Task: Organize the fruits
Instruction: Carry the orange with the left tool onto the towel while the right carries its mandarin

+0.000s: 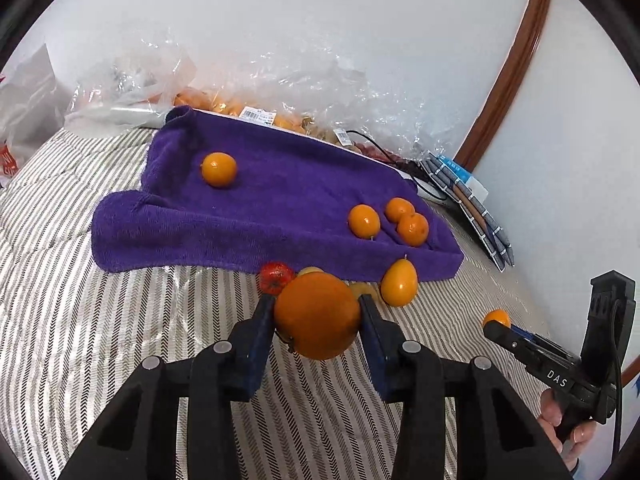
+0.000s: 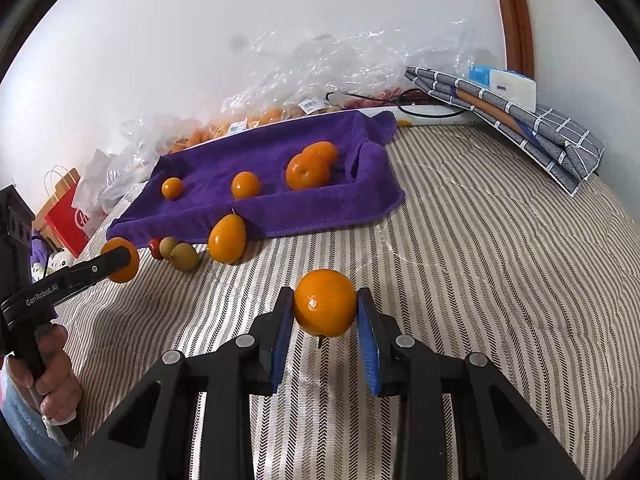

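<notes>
Four oranges [image 1: 218, 169] rest on the purple towel [image 1: 280, 184]. One more sits clamped in each claw: the left gripper [image 1: 318, 322] pinches a large orange [image 1: 318, 316], the right gripper [image 2: 325, 312] a small orange [image 2: 325, 302], both above the striped bedcover [image 2: 480, 260].

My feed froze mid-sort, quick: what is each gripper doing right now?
Left gripper: shut on a large round orange fruit.
Right gripper: shut on a smaller round orange citrus fruit.
</notes>
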{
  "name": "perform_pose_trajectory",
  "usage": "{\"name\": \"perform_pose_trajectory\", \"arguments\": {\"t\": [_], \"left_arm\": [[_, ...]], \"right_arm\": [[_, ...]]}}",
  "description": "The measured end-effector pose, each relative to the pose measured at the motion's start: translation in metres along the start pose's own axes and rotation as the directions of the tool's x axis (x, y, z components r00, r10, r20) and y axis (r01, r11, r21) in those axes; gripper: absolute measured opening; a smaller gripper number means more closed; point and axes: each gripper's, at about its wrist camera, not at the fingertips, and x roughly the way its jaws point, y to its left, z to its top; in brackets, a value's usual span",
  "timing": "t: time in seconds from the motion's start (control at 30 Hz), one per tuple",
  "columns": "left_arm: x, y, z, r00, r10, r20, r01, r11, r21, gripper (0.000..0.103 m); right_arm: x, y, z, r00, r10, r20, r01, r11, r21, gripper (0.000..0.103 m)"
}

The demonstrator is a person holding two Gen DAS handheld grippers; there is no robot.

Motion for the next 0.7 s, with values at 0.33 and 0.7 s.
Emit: {"name": "perform_pose_trajectory", "arguments": {"t": [0.33, 0.7], "left_arm": [[-0.012, 0.002, 0.001, 0.997, 0.034, 0.065, -0.033, 0.999, -0.009, 0.039], [-0.056, 0.014, 0.033, 0.991, 0.079, 0.109, -0.075, 0.996, -0.040, 0.039]], "right_arm": [[-0.005, -0.003, 0.000, 1.000, 0.000, 0.029, -0.001, 1.000, 0.021, 0.031], [-0.028, 0.015, 0.038, 0.998, -0.001, 0.066, 0.002, 1.000, -0.018, 0.031]]}}
